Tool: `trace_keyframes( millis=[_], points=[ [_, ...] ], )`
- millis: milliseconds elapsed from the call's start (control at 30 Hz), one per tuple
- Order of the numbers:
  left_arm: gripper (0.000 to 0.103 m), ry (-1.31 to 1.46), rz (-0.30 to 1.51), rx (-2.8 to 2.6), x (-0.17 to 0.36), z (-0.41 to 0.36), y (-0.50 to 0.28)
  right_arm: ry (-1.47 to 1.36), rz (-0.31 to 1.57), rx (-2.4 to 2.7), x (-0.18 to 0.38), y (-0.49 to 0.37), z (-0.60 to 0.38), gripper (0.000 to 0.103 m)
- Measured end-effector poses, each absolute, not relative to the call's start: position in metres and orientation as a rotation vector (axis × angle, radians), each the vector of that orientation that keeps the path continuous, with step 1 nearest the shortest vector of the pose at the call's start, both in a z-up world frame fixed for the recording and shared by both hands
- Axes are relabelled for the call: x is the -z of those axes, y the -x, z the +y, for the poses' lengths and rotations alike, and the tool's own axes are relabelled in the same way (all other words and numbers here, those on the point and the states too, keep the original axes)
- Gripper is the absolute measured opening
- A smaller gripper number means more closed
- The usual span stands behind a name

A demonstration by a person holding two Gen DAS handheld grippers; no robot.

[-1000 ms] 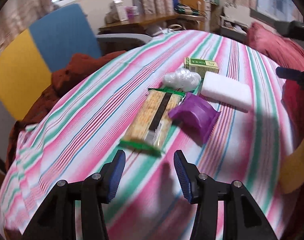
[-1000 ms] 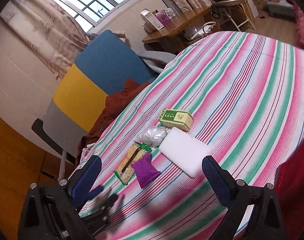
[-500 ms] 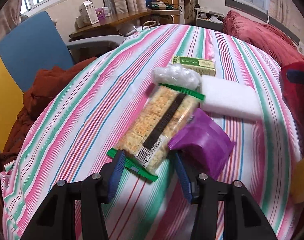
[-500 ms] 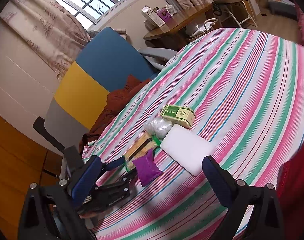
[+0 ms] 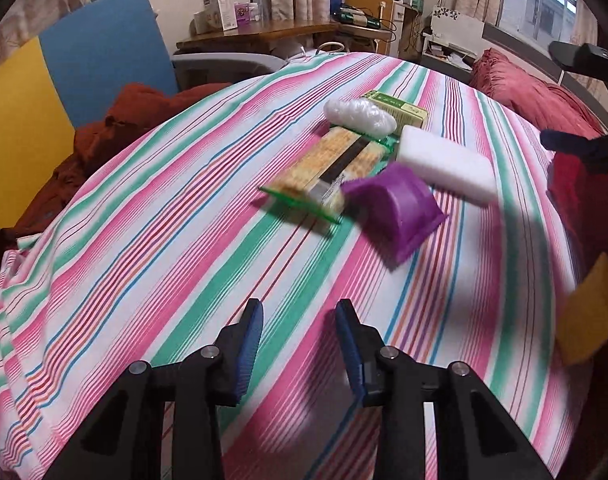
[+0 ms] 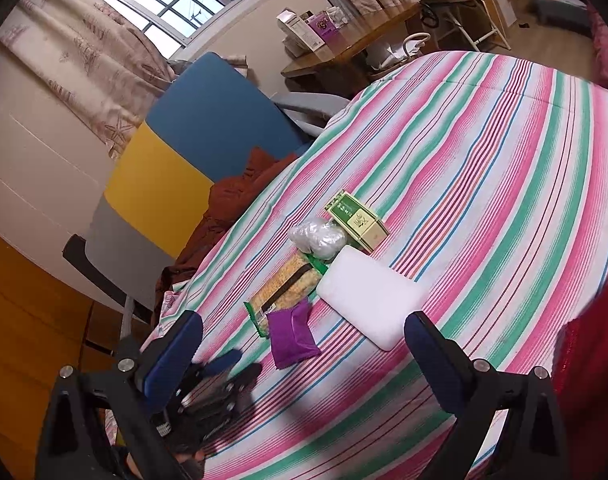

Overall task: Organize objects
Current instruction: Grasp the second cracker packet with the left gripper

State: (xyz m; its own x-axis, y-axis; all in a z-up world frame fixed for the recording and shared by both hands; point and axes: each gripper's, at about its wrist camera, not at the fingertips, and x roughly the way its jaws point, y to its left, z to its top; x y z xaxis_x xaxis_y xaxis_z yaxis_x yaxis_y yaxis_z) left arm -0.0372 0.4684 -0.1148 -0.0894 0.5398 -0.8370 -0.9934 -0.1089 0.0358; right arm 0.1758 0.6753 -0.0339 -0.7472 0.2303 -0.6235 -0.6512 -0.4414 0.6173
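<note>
On the striped tablecloth lie a cracker pack with green ends, a purple pouch, a white foam block, a clear plastic bag and a green box. They sit close together. My left gripper is open and empty, short of the cracker pack. My right gripper is wide open and empty, high above the group: cracker pack, purple pouch, foam block, bag, box. The left gripper also shows there.
A blue and yellow chair with a rust-coloured cloth stands at the table's left edge. A wooden desk with boxes is behind. A red cushion lies at the right.
My left gripper had advanced until its fingers flanked the near end of the cracker pack; it has now pulled back and stands clear of it. My right gripper has barely moved.
</note>
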Motion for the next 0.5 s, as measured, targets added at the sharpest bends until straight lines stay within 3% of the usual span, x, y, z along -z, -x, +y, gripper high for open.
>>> trace_keyframes(
  millis=[100,233,500],
  points=[
    [0.039,0.77,0.767,-1.54,0.107,0.474,0.04,0.627,1.221,-2.205,0.035,-0.175,0.676,0.102],
    [0.05,0.737,0.739,-1.46,0.088,0.501,0.043,0.63,1.222,-2.203,0.035,-0.174,0.675,0.102],
    [0.052,0.747,0.808,-1.293,0.083,0.584,0.031,0.657,1.224,-2.203,0.037,-0.171,0.675,0.102]
  ],
)
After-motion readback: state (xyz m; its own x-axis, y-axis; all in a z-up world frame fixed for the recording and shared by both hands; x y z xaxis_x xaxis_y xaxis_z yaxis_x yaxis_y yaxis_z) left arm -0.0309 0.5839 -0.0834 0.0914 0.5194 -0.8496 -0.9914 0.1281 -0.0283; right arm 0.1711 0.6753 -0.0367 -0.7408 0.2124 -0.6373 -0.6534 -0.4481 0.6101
